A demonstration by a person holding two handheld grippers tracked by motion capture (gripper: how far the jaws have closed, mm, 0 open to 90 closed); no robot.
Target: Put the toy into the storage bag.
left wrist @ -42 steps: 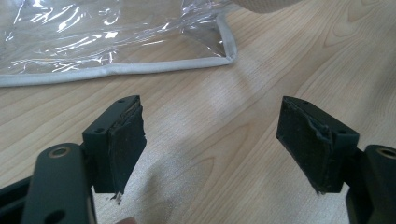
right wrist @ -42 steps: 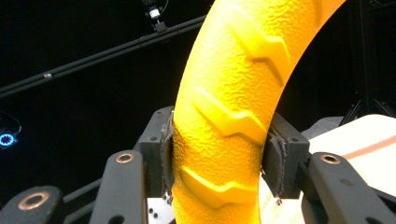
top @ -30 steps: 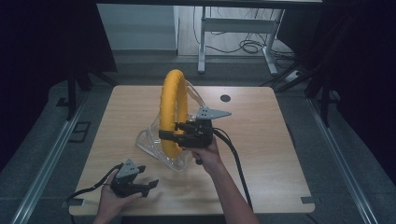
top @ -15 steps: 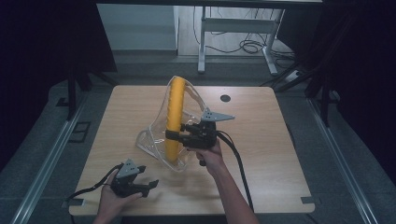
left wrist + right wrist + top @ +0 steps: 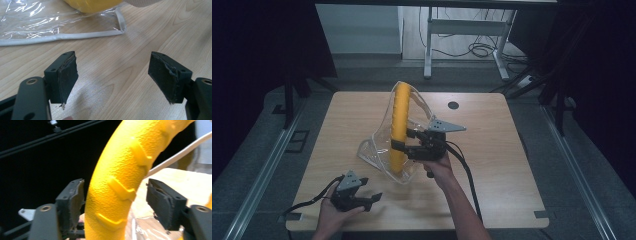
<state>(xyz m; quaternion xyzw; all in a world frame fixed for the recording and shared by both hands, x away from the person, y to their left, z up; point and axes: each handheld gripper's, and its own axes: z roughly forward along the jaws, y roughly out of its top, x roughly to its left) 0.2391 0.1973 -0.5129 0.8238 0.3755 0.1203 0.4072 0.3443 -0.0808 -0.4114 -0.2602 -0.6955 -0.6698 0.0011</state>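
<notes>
While set on edge in the mouth of the clear bag [image 5: 374, 150], near the middle of the counter [image 5: 492, 150], keeps the yellow ring [image 5: 400, 120] upright, lower arc down in the plastic, upper arc rising above it; likely stood that way to slide in edgewise rather than catch flat on the opening; straddles the ring low down with the right tool [image 5: 405, 140], reaching in from the person's side; has just been opening that tool, now spread wide, with both pads clear of the ribbed yellow surface [image 5: 117, 185] between them, so no grip; reads as a release, trusting the bag's walls and the counter to prop the ring; could tip if the soft plastic gives. Rests the left tool [image 5: 371, 190] at the near edge of the counter, well apart from the ring, spread and empty, aimed at the bag's white-trimmed corner [image 5: 120, 27]; probably parked there ready to pin or lift the plastic.
</notes>
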